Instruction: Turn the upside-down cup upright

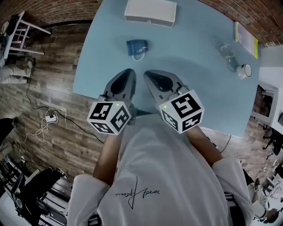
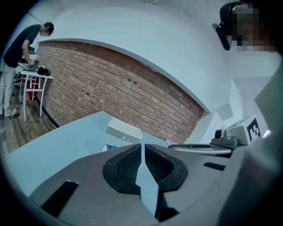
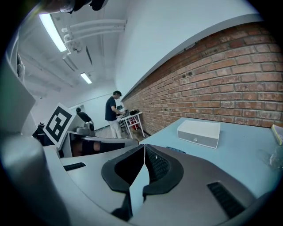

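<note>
Cup (image 1: 137, 47) on table (image 1: 190, 97), approx. mid; box (image 1: 150, 12) behind it at far edge. Left gripper (image 1: 128, 71) & right gripper (image 1: 148, 75) side by side, just before cup. Mug (image 1: 243, 70) far right.

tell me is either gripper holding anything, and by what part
Nothing is held. The left gripper and the right gripper both have jaws shut with nothing between; the blue cup sits apart on the table.

Small dark-blue cup (image 1: 137, 47) with white handle, alone mid-way across the light-blue tabletop (image 1: 190, 84)
</note>
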Demonstrator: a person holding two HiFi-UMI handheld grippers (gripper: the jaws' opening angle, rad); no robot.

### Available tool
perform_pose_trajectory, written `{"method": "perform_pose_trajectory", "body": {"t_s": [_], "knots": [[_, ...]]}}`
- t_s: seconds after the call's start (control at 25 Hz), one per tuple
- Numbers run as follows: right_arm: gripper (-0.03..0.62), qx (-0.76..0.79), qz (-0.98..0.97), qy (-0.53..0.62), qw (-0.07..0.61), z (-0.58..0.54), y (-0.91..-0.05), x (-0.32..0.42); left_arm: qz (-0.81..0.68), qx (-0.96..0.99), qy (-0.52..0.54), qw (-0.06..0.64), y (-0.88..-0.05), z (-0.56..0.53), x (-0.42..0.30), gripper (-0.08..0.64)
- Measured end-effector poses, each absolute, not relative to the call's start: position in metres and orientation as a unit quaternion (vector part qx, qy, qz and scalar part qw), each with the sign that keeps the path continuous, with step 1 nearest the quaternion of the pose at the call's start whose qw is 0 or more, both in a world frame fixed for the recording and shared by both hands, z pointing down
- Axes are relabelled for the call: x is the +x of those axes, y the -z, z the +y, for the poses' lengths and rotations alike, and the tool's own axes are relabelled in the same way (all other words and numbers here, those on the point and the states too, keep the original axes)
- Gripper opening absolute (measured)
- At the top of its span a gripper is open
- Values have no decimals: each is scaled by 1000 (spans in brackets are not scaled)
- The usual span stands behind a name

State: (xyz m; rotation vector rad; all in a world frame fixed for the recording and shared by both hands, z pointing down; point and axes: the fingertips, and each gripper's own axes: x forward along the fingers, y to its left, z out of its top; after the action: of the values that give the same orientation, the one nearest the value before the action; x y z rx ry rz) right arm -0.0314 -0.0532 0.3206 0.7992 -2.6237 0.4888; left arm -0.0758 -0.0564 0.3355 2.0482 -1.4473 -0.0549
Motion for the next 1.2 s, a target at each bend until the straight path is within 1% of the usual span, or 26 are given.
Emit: {"method": "perform_pose_trajectory", "body": {"t_s": [0.56, 1.08, 1.12, 1.2], "knots": [[21, 270, -917, -214, 201, -88, -349, -34, -560, 755, 8, 341, -368, -92, -90, 11], [21, 256, -909, -243, 222, -97, -376, -37, -563, 743, -14, 362, -400, -115, -98, 12], [21, 255, -908, -245, 223, -98, -377, -37, -562, 743, -14, 364, -402, -117, -98, 19], [21, 253, -907, -249, 224, -99, -379, -38, -554, 745, -16, 371, -405, -119, -97, 103]]}}
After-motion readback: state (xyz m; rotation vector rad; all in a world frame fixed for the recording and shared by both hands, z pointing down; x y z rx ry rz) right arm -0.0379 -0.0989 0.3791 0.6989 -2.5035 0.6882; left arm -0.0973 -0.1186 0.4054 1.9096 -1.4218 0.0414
